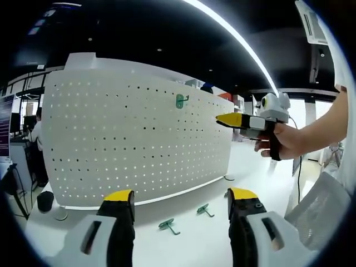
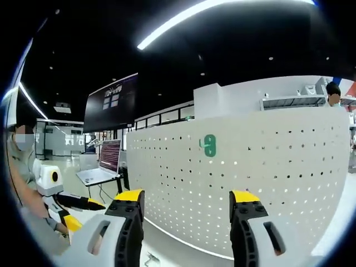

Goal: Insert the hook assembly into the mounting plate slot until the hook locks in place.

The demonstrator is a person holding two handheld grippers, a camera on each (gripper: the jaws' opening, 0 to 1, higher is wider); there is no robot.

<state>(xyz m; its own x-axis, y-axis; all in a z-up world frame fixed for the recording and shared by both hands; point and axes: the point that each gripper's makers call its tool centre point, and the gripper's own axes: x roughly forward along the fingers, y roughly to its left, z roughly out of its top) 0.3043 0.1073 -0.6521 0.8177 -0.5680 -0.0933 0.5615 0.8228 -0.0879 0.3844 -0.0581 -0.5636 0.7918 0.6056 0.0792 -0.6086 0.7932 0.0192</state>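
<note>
In the left gripper view my left gripper (image 1: 181,201) stands wide open with nothing between its yellow-tipped jaws, raised over the white table (image 1: 206,239). Two green hooks lie loose on that table between the jaws: one (image 1: 167,225) nearer the left jaw, the other (image 1: 204,209) a little farther and to the right. Beyond them stands the white pegboard (image 1: 133,144), upright and curving away to the right, and a third green hook (image 1: 181,100) hangs on it high up, right of the middle. My right gripper (image 1: 229,119) comes in from the right, held in my hand (image 1: 286,139), its yellow tip pointing left at the board's right part; I cannot tell from here how far its jaws are apart. In the right gripper view that right gripper (image 2: 188,201) is also wide open and holds nothing, aimed straight at the pegboard (image 2: 267,172). The mounted hook (image 2: 208,145) sits on the board above the gap between my jaws. My left gripper (image 2: 83,202) shows low at the left, with a laptop (image 2: 103,167) on a desk farther back.
</note>
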